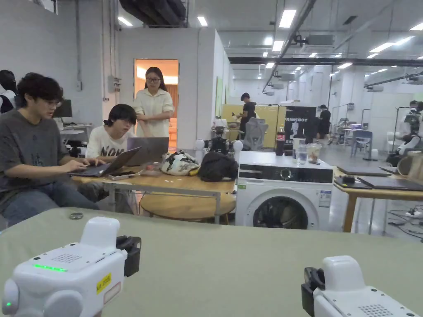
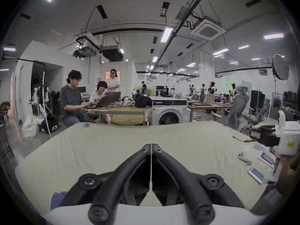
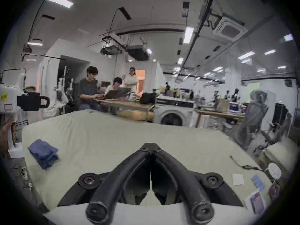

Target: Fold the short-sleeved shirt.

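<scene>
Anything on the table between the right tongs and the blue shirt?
Nothing: in the right gripper view, bare table runs from the tongs to the shirt.

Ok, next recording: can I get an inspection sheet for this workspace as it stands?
Surface: pale green cloth-covered table, flat.
Job's things: folded blue garment near the table's left edge, apart from both tongs.
Clutter: phones, white paper slip, small white round device along the right edge.
Grippers: left tongs and right tongs both shut, empty, above the cloth.
Cables: thin dark cable at right.
Surroundings: people at a wooden desk with laptops; white washing machine.
</scene>
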Demonstrator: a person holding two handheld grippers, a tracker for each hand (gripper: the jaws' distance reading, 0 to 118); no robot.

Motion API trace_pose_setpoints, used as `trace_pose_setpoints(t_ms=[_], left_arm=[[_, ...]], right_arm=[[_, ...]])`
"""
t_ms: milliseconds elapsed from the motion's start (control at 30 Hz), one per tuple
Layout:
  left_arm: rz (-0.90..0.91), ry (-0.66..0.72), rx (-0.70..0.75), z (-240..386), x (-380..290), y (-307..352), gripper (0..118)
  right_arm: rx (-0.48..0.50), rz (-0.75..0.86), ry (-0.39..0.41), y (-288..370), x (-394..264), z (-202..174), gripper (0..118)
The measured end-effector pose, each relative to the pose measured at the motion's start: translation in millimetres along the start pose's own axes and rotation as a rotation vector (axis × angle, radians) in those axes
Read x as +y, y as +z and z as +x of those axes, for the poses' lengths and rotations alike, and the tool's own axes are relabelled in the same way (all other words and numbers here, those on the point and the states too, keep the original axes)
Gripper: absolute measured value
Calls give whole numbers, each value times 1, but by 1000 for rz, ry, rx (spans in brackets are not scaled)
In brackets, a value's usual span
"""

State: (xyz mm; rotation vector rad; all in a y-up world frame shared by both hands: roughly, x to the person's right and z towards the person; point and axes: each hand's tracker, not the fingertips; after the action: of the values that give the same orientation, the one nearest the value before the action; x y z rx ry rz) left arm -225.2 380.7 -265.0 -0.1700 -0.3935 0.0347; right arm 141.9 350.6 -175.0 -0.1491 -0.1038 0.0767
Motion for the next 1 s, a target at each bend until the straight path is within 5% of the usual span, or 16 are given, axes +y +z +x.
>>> trace_pose_setpoints(t_ms=[333, 467, 833, 900, 967, 1000], left_arm=[[48, -87, 49, 19, 4, 11, 0], [53, -115, 92, 19, 3, 14, 0], [53, -73, 104, 12, 1, 16, 0], [62, -39, 91, 10, -4, 20, 31], [81, -16, 79, 10, -5, 22, 83], [79, -8, 77, 10, -5, 22, 98]], right_arm=[[-75, 21, -34, 1, 7, 10, 0], [-46, 5, -132, 2, 6, 17, 0], [-63, 10, -103, 2, 3, 14, 1], [-58, 26, -100, 5, 2, 12, 35], [-50, 29, -95, 6, 2, 10, 77], [-53, 33, -88, 6, 1, 8, 87]])
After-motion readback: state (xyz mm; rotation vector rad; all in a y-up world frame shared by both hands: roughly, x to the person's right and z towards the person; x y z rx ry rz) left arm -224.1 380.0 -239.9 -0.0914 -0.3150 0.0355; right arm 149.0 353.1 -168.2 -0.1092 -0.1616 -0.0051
